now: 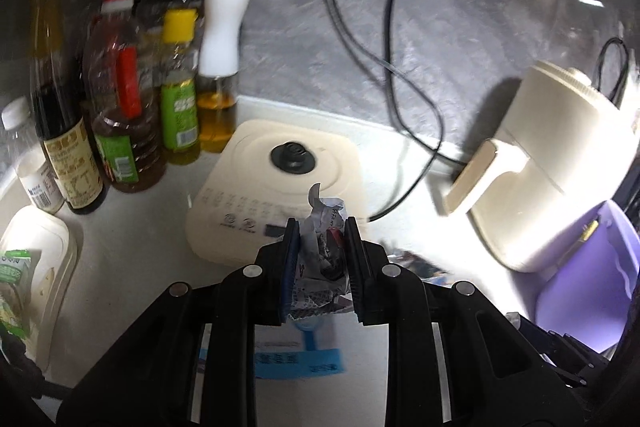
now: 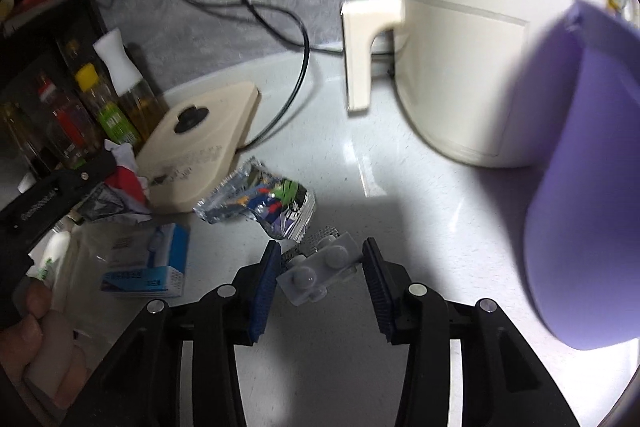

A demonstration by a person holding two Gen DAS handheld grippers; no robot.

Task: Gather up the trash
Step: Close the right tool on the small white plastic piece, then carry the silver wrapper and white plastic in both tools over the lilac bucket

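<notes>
My left gripper (image 1: 322,227) is shut on a crumpled wrapper (image 1: 324,251) and holds it above the white counter (image 1: 132,247); the wrapper also shows in the right wrist view (image 2: 120,183). My right gripper (image 2: 320,251) is open, with its fingers on either side of a grey pill blister pack (image 2: 320,269) that lies on the counter. A shiny snack wrapper (image 2: 260,201) lies just beyond the blister pack. A purple bin (image 2: 580,187) stands to the right, and it also shows in the left wrist view (image 1: 588,279).
A cream air fryer (image 2: 472,39) stands at the back right. A flat cream induction cooker (image 1: 280,183) sits at the centre. Oil and sauce bottles (image 1: 120,107) line the left. A blue-and-white box (image 2: 152,267) lies at the left. Black cables (image 1: 396,67) run to wall sockets.
</notes>
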